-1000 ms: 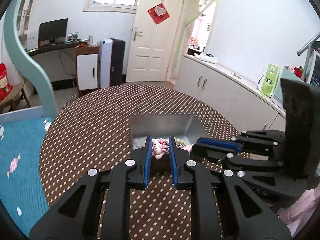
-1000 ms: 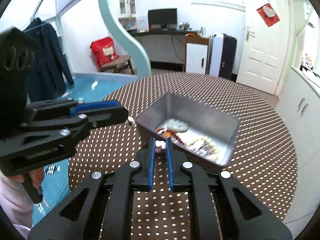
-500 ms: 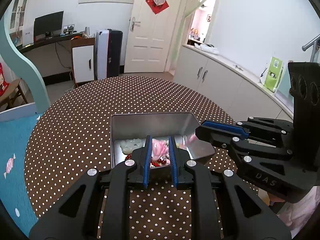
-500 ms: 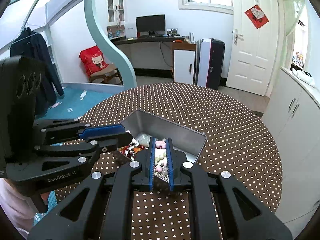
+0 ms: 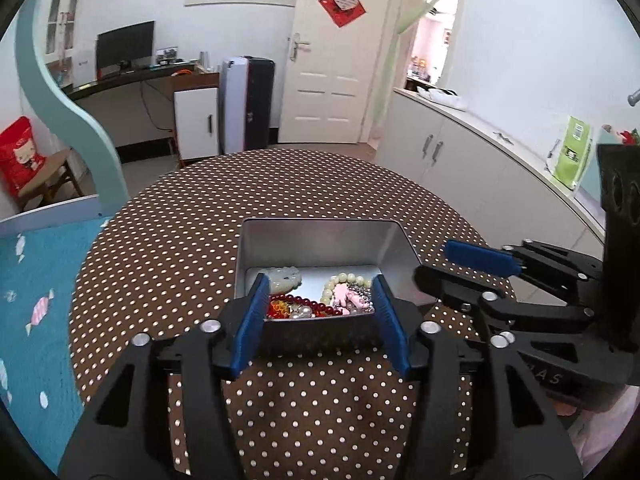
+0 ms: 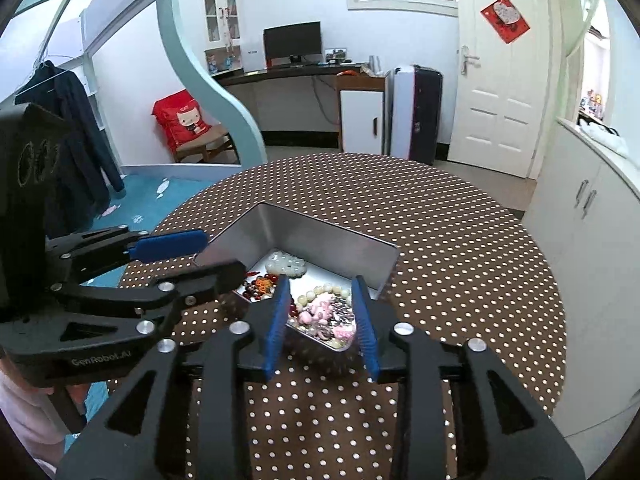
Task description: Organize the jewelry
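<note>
Brown polka-dot cloth covers the round table (image 5: 320, 184) I'm working at, with a white door and low cabinets far behind. Near me on the cloth sits the metal tin (image 5: 320, 248), open-topped, so anything I let go of above it falls inside rather than rolling off.

My left gripper (image 5: 320, 312) has its jaws spread wide over the near rim of the tin; they have just been opening, and nothing is between the blue pads (image 5: 250, 324) now. The pink charm (image 5: 348, 296) lies loose in the tin below them, on the right side, beside the cream bead bracelet (image 5: 344, 280). A red bead string (image 5: 308, 304) and a pale jade carving (image 5: 280, 276) fill the left half (all mixed in one compartment, as far as I can see).

My right gripper (image 6: 322, 316) has also just been opening and holds nothing; it hangs over the tin's near corner, above the pink pieces (image 6: 320, 312) resting on the pile. I judge both drops done, since the jewelry is gathered in the tin and each tool is empty.
</note>
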Demonstrator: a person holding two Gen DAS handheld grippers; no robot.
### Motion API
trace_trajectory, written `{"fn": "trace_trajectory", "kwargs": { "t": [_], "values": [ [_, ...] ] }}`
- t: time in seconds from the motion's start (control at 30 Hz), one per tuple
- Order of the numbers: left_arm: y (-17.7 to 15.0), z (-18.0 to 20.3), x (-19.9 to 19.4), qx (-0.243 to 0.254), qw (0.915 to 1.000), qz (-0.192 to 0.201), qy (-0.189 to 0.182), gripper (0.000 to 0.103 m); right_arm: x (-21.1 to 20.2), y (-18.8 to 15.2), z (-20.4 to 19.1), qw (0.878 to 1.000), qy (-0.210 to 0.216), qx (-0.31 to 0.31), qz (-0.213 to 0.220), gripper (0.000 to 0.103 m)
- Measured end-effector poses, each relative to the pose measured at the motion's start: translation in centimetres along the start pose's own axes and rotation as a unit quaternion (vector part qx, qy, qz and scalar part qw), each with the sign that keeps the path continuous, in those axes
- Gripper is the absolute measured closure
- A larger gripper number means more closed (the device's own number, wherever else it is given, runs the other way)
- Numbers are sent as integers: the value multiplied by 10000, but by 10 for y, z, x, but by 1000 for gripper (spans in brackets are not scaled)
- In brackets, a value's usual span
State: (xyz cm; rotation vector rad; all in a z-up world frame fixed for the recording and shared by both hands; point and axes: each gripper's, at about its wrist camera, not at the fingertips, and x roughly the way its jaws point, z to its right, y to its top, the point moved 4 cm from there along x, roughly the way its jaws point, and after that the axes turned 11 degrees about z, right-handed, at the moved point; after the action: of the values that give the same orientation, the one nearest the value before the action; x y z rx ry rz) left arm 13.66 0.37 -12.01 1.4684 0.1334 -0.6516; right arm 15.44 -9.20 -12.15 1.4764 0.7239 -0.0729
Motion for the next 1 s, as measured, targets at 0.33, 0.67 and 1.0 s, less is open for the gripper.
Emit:
{"fn": "trace_trajectory", "kwargs": {
  "t": [0.33,0.67,1.0],
  "values": [
    [13,17,-51,158,9960,449,760,12,-46,5,24,9961,-713,252,454,14],
    [37,43,-105,366,9888,988,1059,10,-100,13,29,9865,-1262,175,1027,8],
    [48,54,-139,351,9840,1351,1111,9,-134,29,20,9787,-1328,85,1562,7]
  ]
}}
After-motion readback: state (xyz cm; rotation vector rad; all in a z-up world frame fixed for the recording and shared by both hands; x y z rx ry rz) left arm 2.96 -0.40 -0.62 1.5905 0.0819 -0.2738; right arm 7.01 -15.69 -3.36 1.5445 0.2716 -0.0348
